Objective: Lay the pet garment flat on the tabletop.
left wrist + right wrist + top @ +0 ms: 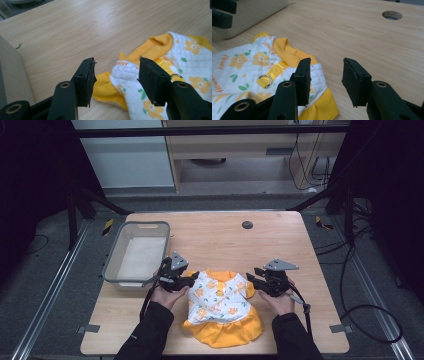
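Wooden table (280,235) bears a bare grey bin (114,256); both claws gape beside dress (222,307).

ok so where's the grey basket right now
In the high view the grey basket sits on the left part of the table, just beyond the left gripper and left of the yellow flowered garment.

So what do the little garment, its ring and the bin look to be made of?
Garment: soft cloth; quilted white floral-print body with stitched squares, plain yellow knit-like trim and skirt. Ring: probably metal, shiny silver, on a yellow strap. Bin: likely moulded plastic, matte grey with a smooth rolled rim.
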A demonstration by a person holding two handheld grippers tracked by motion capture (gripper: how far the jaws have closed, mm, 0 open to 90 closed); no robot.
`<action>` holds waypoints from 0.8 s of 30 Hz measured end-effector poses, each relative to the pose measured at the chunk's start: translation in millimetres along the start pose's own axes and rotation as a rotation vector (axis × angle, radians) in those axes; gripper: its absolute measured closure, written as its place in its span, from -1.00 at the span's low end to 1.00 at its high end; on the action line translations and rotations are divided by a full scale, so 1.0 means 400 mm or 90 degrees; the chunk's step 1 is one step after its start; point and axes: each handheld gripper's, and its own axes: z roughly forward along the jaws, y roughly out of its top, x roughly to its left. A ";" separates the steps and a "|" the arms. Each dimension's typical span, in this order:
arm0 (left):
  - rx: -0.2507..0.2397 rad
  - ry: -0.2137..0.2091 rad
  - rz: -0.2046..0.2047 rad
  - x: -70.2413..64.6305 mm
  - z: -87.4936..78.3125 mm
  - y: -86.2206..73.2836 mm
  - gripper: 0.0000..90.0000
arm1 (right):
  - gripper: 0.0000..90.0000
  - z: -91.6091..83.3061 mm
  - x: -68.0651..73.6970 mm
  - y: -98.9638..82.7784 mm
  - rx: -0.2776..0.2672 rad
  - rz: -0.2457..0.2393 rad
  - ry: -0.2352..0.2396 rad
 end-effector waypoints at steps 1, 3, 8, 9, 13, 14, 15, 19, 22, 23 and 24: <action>0.005 0.001 -0.002 0.005 0.010 -0.002 0.03 | 0.29 0.008 -0.002 -0.002 0.006 0.001 0.001; 0.016 0.003 -0.005 0.008 0.028 -0.007 0.03 | 0.30 0.023 -0.005 -0.007 0.014 -0.004 -0.004; 0.033 0.002 0.001 -0.003 0.064 -0.013 0.04 | 0.30 0.052 -0.009 -0.017 0.030 -0.007 -0.002; 0.038 0.005 0.007 -0.007 0.070 -0.013 0.04 | 0.30 0.057 -0.008 -0.020 0.034 -0.007 -0.002; 0.065 0.015 0.009 -0.010 0.092 -0.020 0.06 | 0.30 0.077 -0.008 -0.033 0.054 -0.005 0.001; 0.068 0.012 0.004 -0.009 0.095 -0.022 0.06 | 0.30 0.082 -0.007 -0.037 0.058 -0.002 0.002; 0.068 0.010 0.007 -0.013 0.098 -0.024 0.07 | 0.30 0.088 -0.006 -0.041 0.063 -0.003 0.002; 0.081 0.020 0.020 -0.017 0.109 -0.032 0.14 | 0.32 0.105 0.001 -0.050 0.079 -0.006 0.004; 0.090 0.020 0.011 -0.013 0.116 -0.039 0.18 | 0.35 0.114 0.004 -0.054 0.085 -0.013 0.003; 0.094 0.020 0.012 -0.011 0.118 -0.042 0.20 | 0.36 0.116 0.007 -0.056 0.087 -0.012 0.004; 0.097 0.019 0.009 -0.012 0.120 -0.044 0.21 | 0.38 0.117 0.007 -0.057 0.088 -0.018 0.003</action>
